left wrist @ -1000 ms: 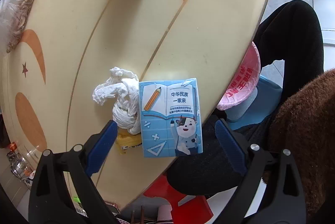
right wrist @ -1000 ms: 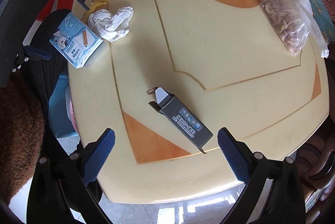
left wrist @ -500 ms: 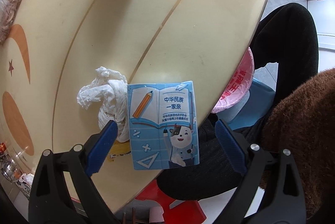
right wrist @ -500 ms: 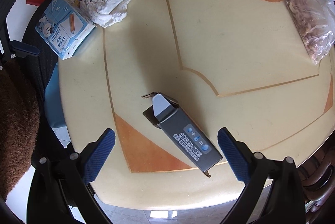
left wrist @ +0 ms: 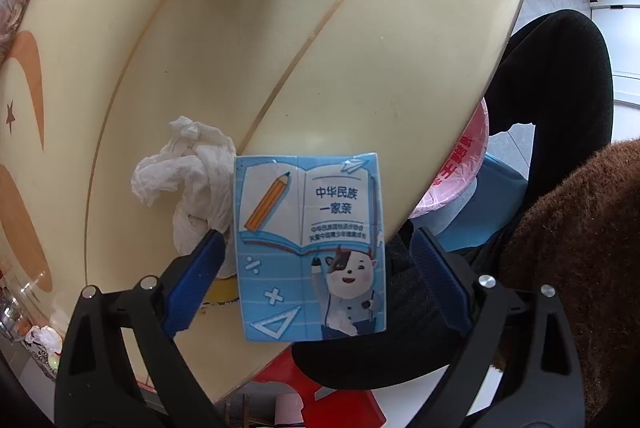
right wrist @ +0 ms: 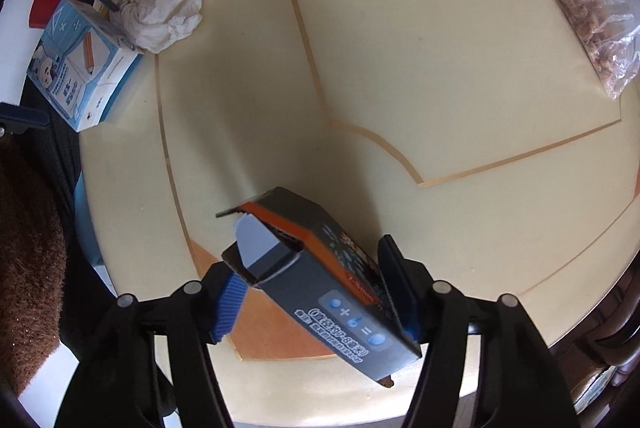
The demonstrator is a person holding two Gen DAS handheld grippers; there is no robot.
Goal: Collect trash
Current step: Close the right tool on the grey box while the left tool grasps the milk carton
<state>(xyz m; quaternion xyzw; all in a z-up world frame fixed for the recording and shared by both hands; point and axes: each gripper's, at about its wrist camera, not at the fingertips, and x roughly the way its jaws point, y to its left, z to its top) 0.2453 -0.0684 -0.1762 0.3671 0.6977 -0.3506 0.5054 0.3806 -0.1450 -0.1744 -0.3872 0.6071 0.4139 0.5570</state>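
Now right gripper (right wrist: 316, 292) just closed, clamping grey box (right wrist: 320, 292), flap open; left gripper (left wrist: 316, 276) spread around blue carton (left wrist: 310, 248).

table (left wrist: 360, 75): cream, orange bands | carton (left wrist: 310, 248): blue, cartoon print | box (right wrist: 320, 292): grey-orange | tissue (right wrist: 166, 7): white

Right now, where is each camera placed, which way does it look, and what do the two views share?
Left wrist: on the left gripper, looking steeply down at the blue carton between open jaws near the table edge; a dark leg shows beside.
Right wrist: on the right gripper, looking straight down; its jaws have just been closing on the grey box.
Shared: carton, tissue, box, table.
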